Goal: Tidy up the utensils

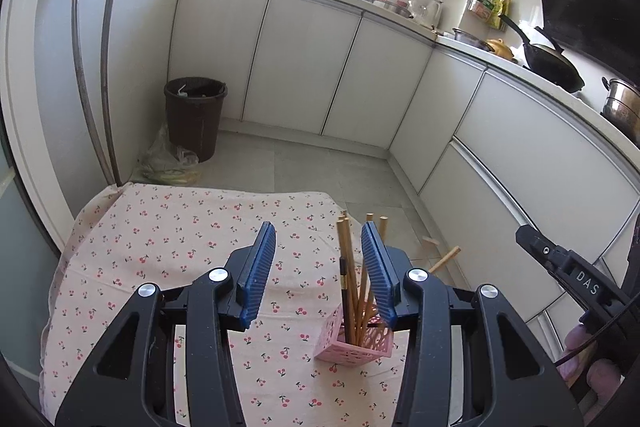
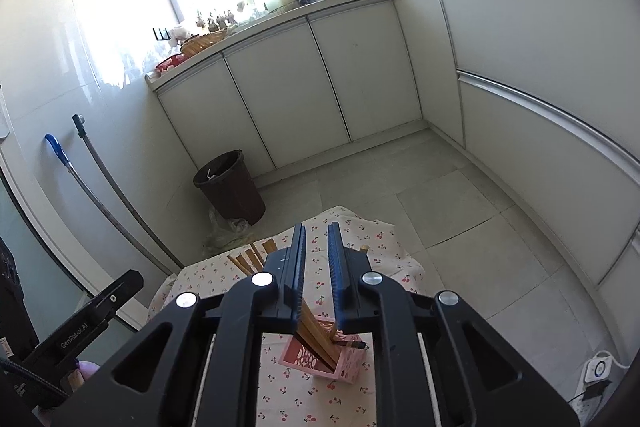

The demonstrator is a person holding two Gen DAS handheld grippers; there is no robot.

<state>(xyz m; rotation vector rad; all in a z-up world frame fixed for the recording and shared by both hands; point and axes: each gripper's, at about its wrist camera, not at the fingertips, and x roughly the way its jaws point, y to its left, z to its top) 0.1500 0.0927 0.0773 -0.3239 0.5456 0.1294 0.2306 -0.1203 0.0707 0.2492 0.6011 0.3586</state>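
The chopsticks (image 1: 352, 283) stand bundled in a small pink perforated holder (image 1: 354, 345) on the cherry-print cloth (image 1: 168, 239) that covers the counter, toward its right side. They look light, stiff and smooth, so a pinch near the upper third of the shafts, across the flat of the pads, would likely hold them best; gripped too near the tips they could pivot or slide. The holder itself seems light plastic and top-heavy with the sticks leaning, so a sideways nudge could tip it. The left gripper (image 1: 318, 239) hangs over the holder with its jaws spread wide and nothing between them, the stick tops rising into the gap without touching either pad. The right gripper (image 2: 316, 243) is also released, its jaws parted more narrowly, and holds nothing; the sticks (image 2: 316, 339) and the holder (image 2: 324, 359) show below it. The right edge of the counter is near the holder, and floor tiles (image 1: 320, 167) lie beyond, so anything knocked over could drop off. To the left the cloth offers far more room for moving.
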